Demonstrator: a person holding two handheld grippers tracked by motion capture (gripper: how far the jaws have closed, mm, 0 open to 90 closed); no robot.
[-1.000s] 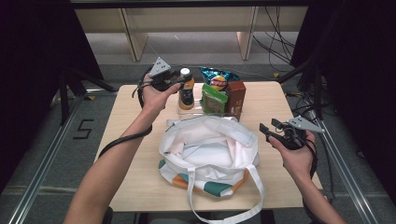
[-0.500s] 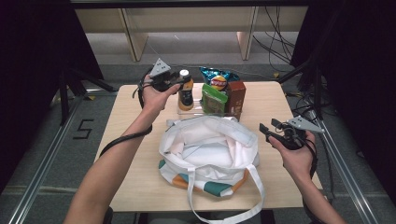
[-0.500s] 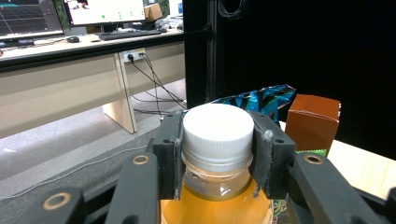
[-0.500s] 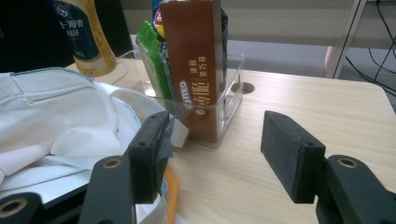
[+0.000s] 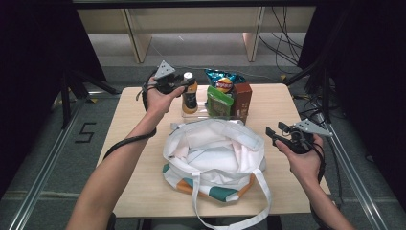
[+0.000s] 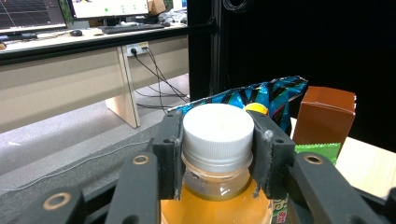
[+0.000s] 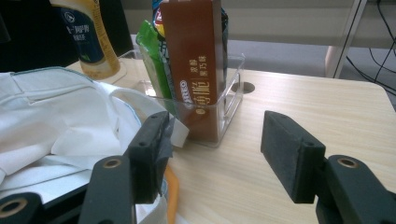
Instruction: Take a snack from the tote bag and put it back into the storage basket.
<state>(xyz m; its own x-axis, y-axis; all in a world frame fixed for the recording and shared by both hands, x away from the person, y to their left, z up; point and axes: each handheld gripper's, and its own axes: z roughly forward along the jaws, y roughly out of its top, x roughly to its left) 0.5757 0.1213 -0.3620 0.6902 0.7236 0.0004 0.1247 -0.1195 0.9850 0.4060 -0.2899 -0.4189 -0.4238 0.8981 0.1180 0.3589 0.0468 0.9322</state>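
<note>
Standing on grey floor (image 5: 57,143), pale wooden table (image 5: 287,103), dark surroundings

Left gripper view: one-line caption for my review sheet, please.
Left gripper shut on the white cap of a juice bottle, with a chip bag and brown carton behind.

Bottle (image 6: 217,186): orange liquid, white cap (image 6: 217,128). Carton (image 7: 196,65), three o'clock of it: brown, white lettering. Crisp bag (image 5: 222,81): blue-patterned. Tote (image 5: 213,153): white, teal-orange base. Worktop (image 5: 282,103): pale wood.
</note>
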